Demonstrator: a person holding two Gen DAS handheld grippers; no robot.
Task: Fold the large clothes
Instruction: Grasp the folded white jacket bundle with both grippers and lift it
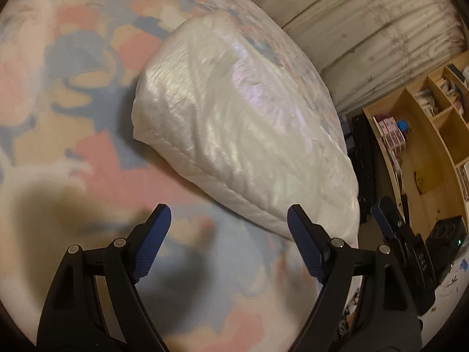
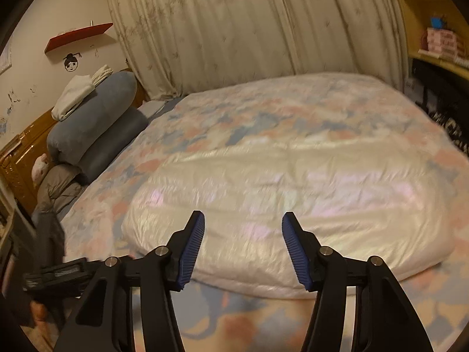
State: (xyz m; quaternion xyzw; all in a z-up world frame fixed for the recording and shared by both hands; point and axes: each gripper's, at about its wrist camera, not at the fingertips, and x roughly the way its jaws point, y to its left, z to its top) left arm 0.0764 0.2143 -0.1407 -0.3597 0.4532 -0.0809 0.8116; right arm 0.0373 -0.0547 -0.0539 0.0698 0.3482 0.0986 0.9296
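White padded garment (image 2: 287, 205) lies folded near the bed's (image 2: 263, 111) front edge; both hand-held grippers, left (image 1: 228, 245) and right (image 2: 243, 250), gape empty, so grip its near hem evenly.

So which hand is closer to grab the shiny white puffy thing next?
Probably the left. The left gripper is open with one pad right beside the white puffy garment's seamed edge. The right gripper, also open, looks further back.

Shiny white folded garment (image 1: 243, 135) on patterned bedspread (image 1: 73, 88), left gripper (image 1: 228, 214) jaws apart, empty, above it
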